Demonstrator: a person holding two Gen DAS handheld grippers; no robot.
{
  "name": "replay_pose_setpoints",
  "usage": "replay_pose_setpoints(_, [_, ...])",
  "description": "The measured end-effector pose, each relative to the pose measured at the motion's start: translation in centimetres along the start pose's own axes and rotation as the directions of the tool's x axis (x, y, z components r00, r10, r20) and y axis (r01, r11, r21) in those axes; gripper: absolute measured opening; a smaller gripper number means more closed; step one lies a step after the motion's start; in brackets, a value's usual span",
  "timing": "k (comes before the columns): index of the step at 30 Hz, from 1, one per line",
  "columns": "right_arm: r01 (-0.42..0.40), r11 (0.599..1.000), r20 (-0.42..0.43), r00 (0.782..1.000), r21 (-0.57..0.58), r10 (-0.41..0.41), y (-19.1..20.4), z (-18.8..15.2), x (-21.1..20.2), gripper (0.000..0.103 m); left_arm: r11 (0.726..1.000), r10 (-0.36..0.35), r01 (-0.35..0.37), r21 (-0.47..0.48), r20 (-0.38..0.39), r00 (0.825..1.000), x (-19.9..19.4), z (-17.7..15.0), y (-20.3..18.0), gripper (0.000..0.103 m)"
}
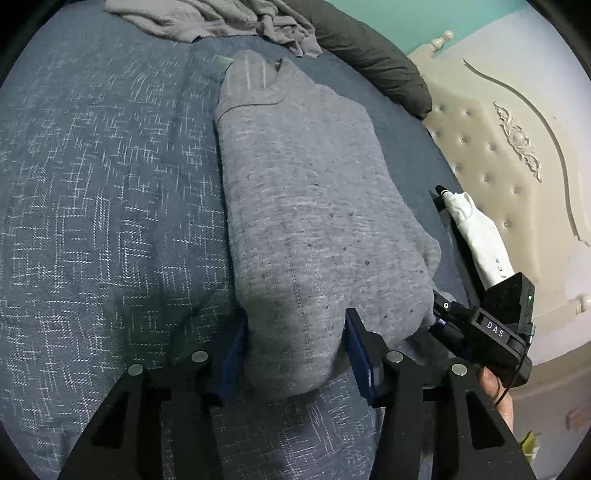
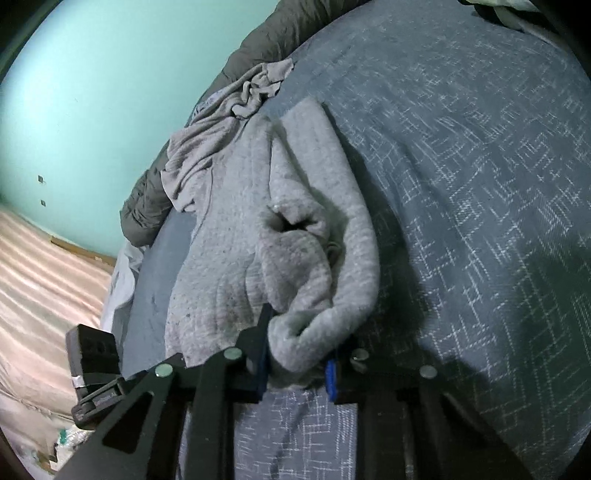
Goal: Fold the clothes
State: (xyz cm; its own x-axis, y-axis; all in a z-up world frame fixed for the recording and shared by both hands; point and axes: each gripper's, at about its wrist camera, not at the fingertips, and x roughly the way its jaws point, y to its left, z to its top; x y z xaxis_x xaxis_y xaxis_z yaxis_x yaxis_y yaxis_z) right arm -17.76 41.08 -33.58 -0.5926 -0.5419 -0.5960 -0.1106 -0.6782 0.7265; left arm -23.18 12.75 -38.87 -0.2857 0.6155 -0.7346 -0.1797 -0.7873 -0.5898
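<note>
A grey knit garment lies folded into a long strip on the blue patterned bedspread. Its near end bulges between the fingers of my left gripper, which is shut on the thick fabric. In the right wrist view the same garment is bunched, with a sleeve opening showing. One folded edge of it is pinched in my right gripper. The right gripper's body, held by a hand, shows at the garment's right side in the left wrist view.
A crumpled light grey cloth lies at the far end of the bed beside a dark pillow. A cream tufted headboard and a white object border the right side. A green wall and the floor lie beyond the bed edge.
</note>
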Motion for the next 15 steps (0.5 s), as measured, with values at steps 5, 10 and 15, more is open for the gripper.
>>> replay_pose_setpoints(5, [-0.025,0.998,-0.015,1.000,0.059,0.025,-1.5,0.3,0.4,0.036,0.999,-0.041,0.040,-0.029,-0.023,0.999,0.7,0.3,0.9,0.061])
replay_pose_setpoints(10, [-0.013,0.998,-0.012,1.000,0.055,0.014,-1.7,0.6,0.4,0.050,0.998,-0.053,0.052,-0.046,-0.005,0.999,1.1,0.6,1.1,0.067])
replay_pose_setpoints(15, [-0.007,0.998,-0.016,1.000,0.057,0.008,-1.7,0.7,1.0,0.056,0.995,-0.068,0.069,-0.065,0.012,0.998,1.9,0.6,1.4,0.069])
